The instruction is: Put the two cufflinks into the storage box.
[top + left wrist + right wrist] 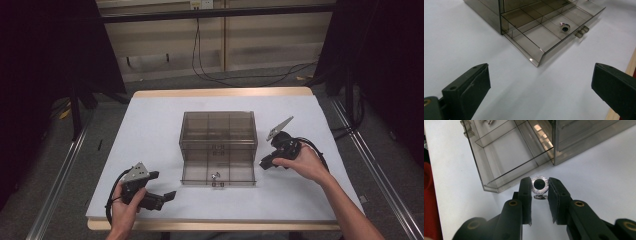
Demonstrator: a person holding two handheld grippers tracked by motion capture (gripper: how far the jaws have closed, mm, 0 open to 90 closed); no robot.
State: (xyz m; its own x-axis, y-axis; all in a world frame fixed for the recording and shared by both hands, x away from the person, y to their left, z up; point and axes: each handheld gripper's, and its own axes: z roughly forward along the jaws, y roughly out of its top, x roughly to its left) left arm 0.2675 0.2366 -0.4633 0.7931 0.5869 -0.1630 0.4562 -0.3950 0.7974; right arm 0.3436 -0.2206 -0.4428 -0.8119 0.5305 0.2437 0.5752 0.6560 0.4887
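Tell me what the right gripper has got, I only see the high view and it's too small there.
Observer: The right gripper is shut on a round stud with a silver rim and a black centre.
Operator: Where is it relative to the drawer?
Observer: Just outside the open drawer's side wall, over the white table.
Operator: What's that speck in the drawer?
Observer: A matching stud, lying in the compartment behind the handle.
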